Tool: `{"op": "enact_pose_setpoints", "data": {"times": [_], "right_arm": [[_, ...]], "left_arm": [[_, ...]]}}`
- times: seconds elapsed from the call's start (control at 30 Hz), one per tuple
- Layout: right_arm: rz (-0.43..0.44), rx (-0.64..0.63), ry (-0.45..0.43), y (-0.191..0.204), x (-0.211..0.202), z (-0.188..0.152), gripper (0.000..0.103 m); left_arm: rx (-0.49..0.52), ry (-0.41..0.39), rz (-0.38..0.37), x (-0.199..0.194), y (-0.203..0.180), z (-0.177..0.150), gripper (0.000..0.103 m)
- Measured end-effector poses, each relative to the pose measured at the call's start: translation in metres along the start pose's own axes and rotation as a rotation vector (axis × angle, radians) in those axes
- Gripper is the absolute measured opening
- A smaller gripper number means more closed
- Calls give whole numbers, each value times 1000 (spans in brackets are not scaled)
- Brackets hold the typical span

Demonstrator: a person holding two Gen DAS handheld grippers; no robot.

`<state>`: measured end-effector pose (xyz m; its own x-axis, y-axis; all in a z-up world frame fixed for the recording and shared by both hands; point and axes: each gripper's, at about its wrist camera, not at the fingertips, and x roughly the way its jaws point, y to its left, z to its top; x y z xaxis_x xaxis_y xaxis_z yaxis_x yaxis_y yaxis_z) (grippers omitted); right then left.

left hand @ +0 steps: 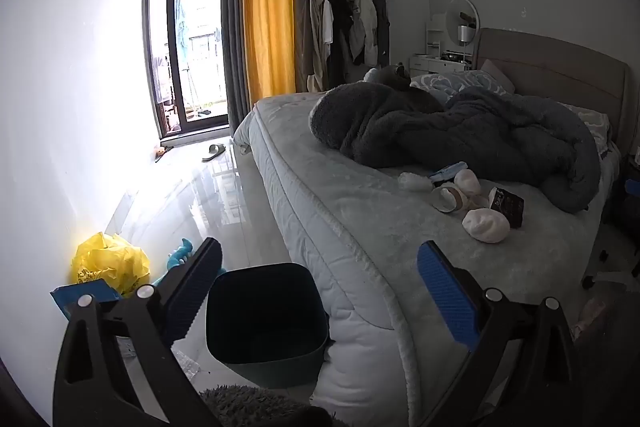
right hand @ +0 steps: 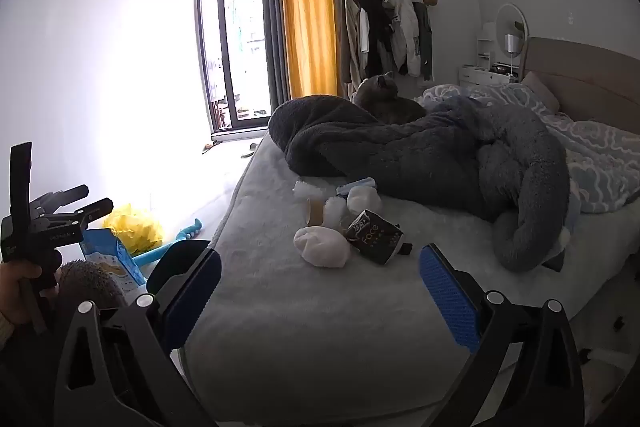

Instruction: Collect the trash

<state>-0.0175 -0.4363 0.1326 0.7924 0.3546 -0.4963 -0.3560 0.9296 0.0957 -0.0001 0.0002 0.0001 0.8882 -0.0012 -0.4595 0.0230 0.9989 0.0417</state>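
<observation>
Several pieces of trash lie clustered on the bed (right hand: 320, 327), near its foot and just in front of the dark fleece blanket (right hand: 420, 163): a white crumpled wad (right hand: 323, 247), a dark "Face" tissue pack (right hand: 376, 237) touching it, a cardboard roll core (right hand: 314, 215) and more white wads behind. Both tools I hold are empty. My right gripper (right hand: 320, 297) has its pads spread fully apart and hovers short of the cluster; my left gripper (left hand: 320, 291) is equally wide, poised over the dark waste bin (left hand: 264, 311) that stands on the floor against the mattress edge. I judge the step in hand to be the first pick. Procedure: advance the right gripper downward and forward to the nearest wad, straddle it, and close gently, since it looks soft and will compress. Avoid snagging the plush bed cover. The wad is roughly oval, its long axis running left to right across the right wrist view, so the jaws should close across its short dimension. The tissue pack lies tilted, long axis slanting toward the lower right. A grey cat (right hand: 384, 99) rests beyond the blanket; keep movements slow.
</observation>
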Motion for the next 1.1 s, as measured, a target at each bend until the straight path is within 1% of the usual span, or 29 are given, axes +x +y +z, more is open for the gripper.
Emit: {"op": "enact_pose_setpoints", "data": {"times": [0.07, 1.1], "right_arm": [[1, 3, 5, 0, 0, 0, 100], [6, 8, 2, 0, 0, 1, 100]], "left_arm": [[-2, 9, -3, 0, 0, 0, 100], [-7, 11, -6, 0, 0, 0, 100]]}}
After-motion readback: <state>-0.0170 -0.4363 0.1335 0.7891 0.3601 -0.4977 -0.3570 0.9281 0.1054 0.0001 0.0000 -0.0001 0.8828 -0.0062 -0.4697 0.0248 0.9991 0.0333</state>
